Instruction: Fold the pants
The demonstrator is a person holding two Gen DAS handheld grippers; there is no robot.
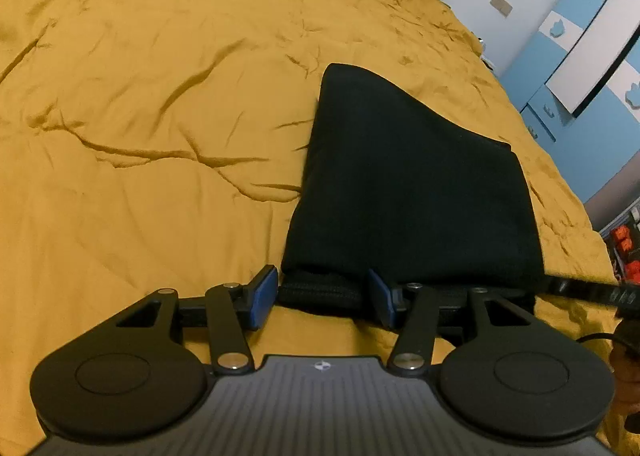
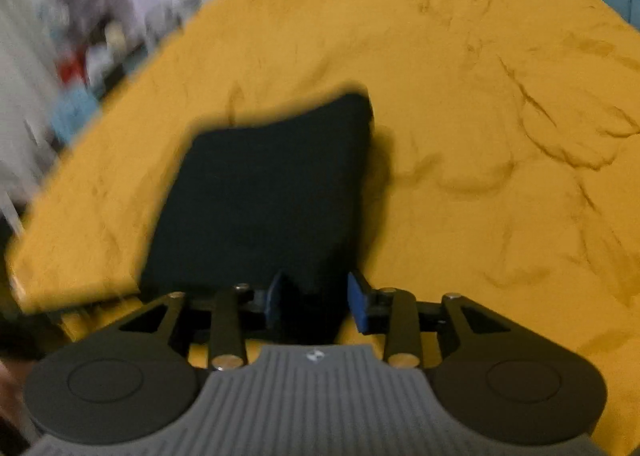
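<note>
Mustard-yellow bedspread (image 1: 140, 103), creased, filling nearly all the ground ahead of and beneath both claws. Black pants (image 1: 408, 183), already folded into a compact many-layered block, lying flat directly ahead of the left gripper (image 1: 322, 298) and a little toward its right finger; the near ribbed edge (image 1: 320, 294), apparently the waistband, sitting between the blue pads (image 1: 264, 296). In the blurred right-wrist view, the same pants (image 2: 264, 191) directly ahead of the right gripper (image 2: 318, 302), its near edge reaching in between the fingers.

Left jaws: spread wide, pads on either side of the ribbed edge and clear of it; nothing gripped. Right jaws: parted by a moderate gap with dark cloth in between; no visible pinch, though blur leaves contact uncertain.

Step in hand, as judged: release after the last fold, or a final squaring of the bundle. For a clean result: withdraw straight back along the fingers, low and level, without snagging the top layer; if another fold is wanted, take all layers at the near edge together, both claws level, and carry the edge forward evenly.

Pose: both grippers low over the bed, fingers pointing forward and roughly parallel to the surface, set side by side at the near edge of the bundle.
</note>
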